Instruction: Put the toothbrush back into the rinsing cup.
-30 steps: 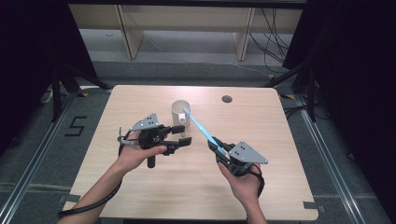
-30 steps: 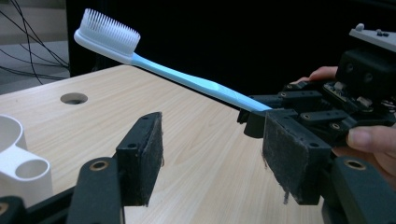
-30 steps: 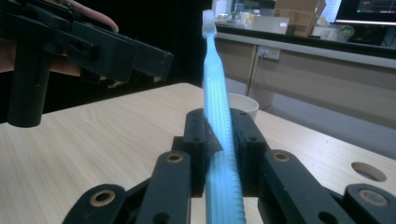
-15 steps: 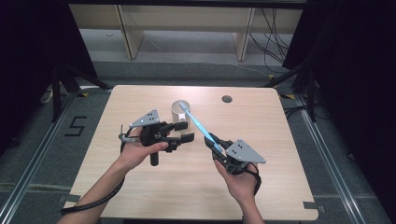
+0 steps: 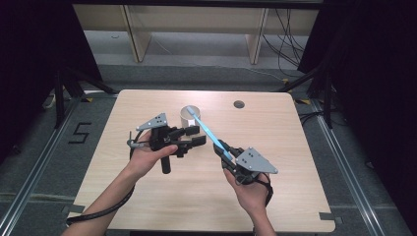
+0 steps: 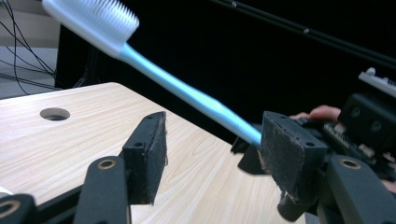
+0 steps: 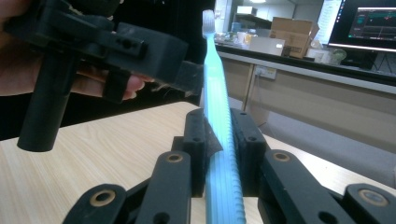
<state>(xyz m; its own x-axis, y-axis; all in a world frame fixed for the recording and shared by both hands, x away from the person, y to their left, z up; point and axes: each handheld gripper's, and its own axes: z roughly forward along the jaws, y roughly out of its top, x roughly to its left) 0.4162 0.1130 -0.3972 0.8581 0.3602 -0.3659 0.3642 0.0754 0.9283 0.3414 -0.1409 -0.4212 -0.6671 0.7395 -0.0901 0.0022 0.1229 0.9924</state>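
Note:
A light-blue toothbrush (image 5: 206, 130) slants up and left from my right gripper (image 5: 224, 149), which is shut on its ribbed handle (image 7: 224, 186). The bristle head (image 6: 93, 18) hangs over a pale cylindrical cup (image 5: 185, 119) on the wooden table (image 5: 295, 147). My left gripper (image 5: 196, 136) points right at the middle of the handle. Its jaws have just been closing but stand open. In the left gripper view (image 6: 212, 140) the handle crosses the gap near the right-hand pad (image 6: 280, 149), and neither pad presses on it.
A round cable hole (image 5: 239, 104) lies in the table's far side, right of the cup. Both forearms come in from the near edge. A black cable (image 5: 98, 214) trails from the left gripper. Shelving and dark stands line the floor beyond the table.
The left gripper's jaws have narrowed slightly and edged closer to the toothbrush handle. The right gripper and toothbrush have hardly moved.

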